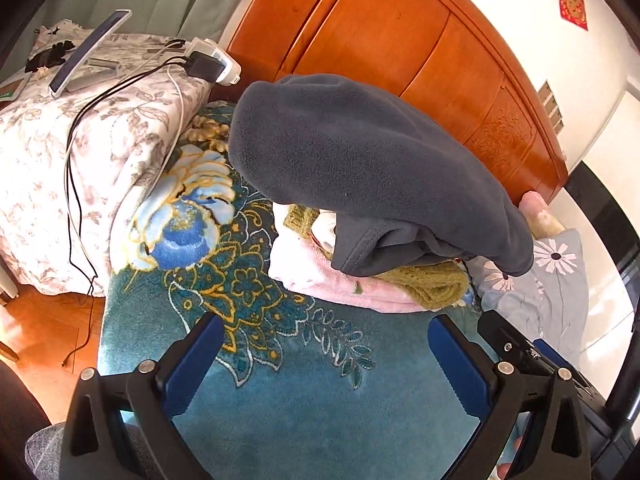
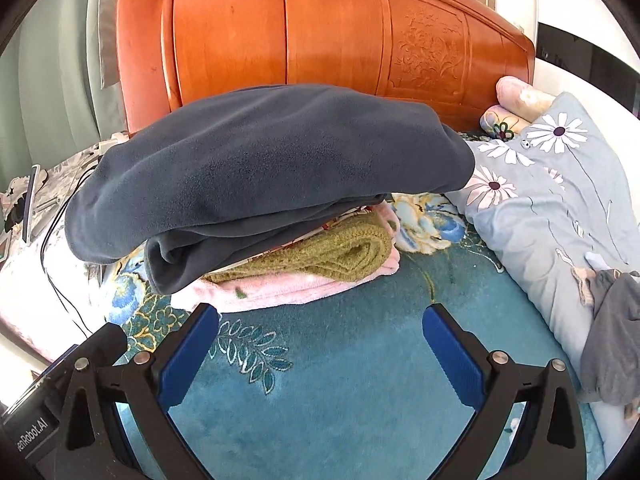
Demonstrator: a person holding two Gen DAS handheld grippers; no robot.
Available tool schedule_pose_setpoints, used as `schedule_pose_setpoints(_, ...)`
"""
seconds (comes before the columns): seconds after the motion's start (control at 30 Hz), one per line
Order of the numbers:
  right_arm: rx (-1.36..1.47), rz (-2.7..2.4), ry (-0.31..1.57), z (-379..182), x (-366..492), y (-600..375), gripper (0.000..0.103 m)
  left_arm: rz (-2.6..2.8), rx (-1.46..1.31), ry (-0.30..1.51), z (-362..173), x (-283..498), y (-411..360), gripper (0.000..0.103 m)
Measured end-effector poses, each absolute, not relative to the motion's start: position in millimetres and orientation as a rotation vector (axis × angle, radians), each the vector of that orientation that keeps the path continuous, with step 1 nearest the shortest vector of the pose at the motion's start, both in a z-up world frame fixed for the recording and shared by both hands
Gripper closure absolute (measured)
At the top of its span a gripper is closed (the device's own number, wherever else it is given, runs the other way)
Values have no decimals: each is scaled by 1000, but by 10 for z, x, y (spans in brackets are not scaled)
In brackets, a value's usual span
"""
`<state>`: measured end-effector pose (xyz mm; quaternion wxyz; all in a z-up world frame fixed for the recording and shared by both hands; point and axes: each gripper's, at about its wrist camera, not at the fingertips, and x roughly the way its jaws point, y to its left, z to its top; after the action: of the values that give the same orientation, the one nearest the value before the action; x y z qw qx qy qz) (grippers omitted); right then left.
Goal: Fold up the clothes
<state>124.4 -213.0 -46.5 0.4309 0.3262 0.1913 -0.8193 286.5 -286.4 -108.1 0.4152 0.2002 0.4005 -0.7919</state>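
Note:
A folded dark grey fleece garment (image 1: pixel 360 168) lies on top of a stack on the bed; it also shows in the right wrist view (image 2: pixel 272 172). Under it are a folded olive knit (image 2: pixel 320 252) and a folded pink garment (image 2: pixel 288 288), both also in the left wrist view as the olive knit (image 1: pixel 432 284) and the pink garment (image 1: pixel 320 276). My left gripper (image 1: pixel 324 344) is open and empty, a little short of the stack. My right gripper (image 2: pixel 320 336) is open and empty, just in front of the stack.
The bed has a teal floral blanket (image 2: pixel 340 380) and an orange wooden headboard (image 2: pixel 320 28). A pale blue daisy quilt (image 2: pixel 560 200) and a grey garment (image 2: pixel 616 328) lie at the right. A nightstand with a flowered cover (image 1: pixel 80 152) holds a power strip (image 1: pixel 212 62) and cables at the left.

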Motion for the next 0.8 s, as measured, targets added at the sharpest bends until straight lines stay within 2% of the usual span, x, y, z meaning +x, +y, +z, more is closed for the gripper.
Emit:
schedule_pose_setpoints(0.47, 887, -2078, 549, -495, 1209, -2088, 1, -1926, 555, 862, -1007, 2789, -2760, 0)
schedule_pose_setpoints(0.8, 846, -2082, 610, -464, 1253, -2135, 1, -1919, 556, 892, -1037, 2818, -2797, 0)
